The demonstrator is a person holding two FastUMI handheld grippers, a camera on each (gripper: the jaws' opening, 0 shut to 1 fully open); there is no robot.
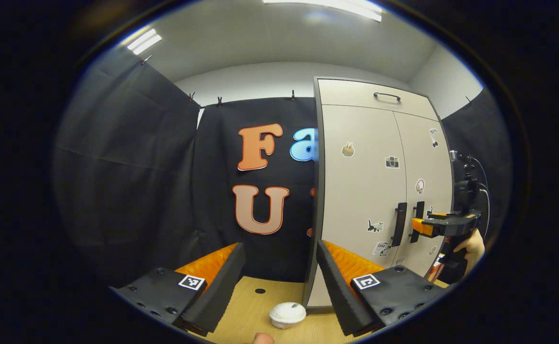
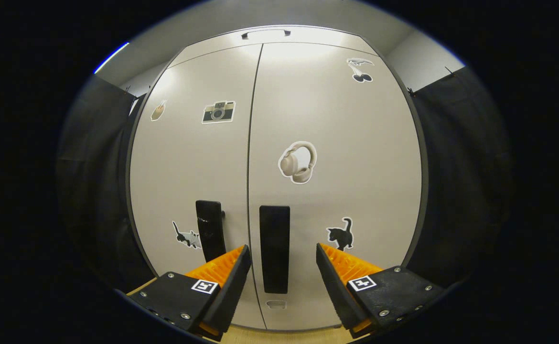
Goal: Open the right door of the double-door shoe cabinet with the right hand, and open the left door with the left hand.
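The pale double-door shoe cabinet [image 2: 308,95] stands with both doors closed. Its right door [image 2: 356,167] carries a black vertical handle [image 2: 274,248], and the left door [image 2: 188,167] has its own black handle [image 2: 210,229]. My right gripper [image 2: 282,247] is open, with the right handle framed between its orange fingers, which stand apart from it. In the left gripper view the cabinet [image 1: 360,191] is off to the right, and the right gripper [image 1: 422,226], held by a hand [image 1: 470,246], reaches at the two handles [image 1: 399,223]. My left gripper [image 1: 279,243] is open, holds nothing, and faces the cabinet's left edge.
A small white round object [image 1: 287,314] lies on the wooden surface [image 1: 251,306] just in front of the left gripper. A top drawer with a black handle [image 1: 387,95] sits above the doors. Black cloth walls enclose the booth on both sides.
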